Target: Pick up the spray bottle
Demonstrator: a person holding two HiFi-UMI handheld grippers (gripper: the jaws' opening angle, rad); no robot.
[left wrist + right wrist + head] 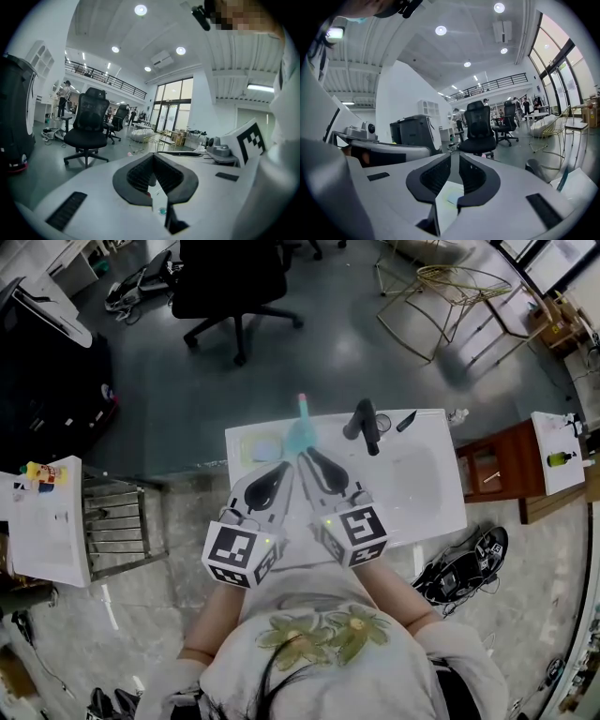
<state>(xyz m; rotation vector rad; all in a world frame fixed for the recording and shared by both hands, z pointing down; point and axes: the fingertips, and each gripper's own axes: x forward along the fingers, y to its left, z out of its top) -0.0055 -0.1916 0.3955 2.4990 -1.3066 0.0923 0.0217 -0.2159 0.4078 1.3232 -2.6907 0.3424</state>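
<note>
Ok so looking down from the head view, the spray bottle (300, 431) is on the white worktop (422, 484), near its far edge and a bit left of the middle. It's teal with a pinkish tip pointing toward 12 o'clock. It's blurry, so I honestly can't tell if it's standing up or lying flat. Both tools sit side by side at 6 o'clock from it, noses angled in toward each other and aimed at the bottle. The left tool (284, 470) is at roughly 7 o'clock of the bottle and the right tool (307, 459) is right below it, with its tips just short of the bottle's base. I can't say whether either one actually touches it. In the left gripper view the left tool's (153, 161) dark ribbed jaws are pressed together at the tips with nothing gripped, only worktop showing under them. The right tool (454, 159) is about the same: jaws all but closed, just a thin slit between them, and it's got hold of nothing. You can see a pale yellow-green pad (451, 194) on the worktop through the gap. That same pad (261, 448) is at about 8 o'clock of the bottle in the head view. At 3 o'clock of the bottle there's a black handheld gadget (366, 424), and further out that way a small black pen-like thing (406, 421). Past the worktop at 11 o'clock there's a black office chair (234, 282) on the grey floor, and a gold wire chair (450, 292) at 1 o'clock.
</note>
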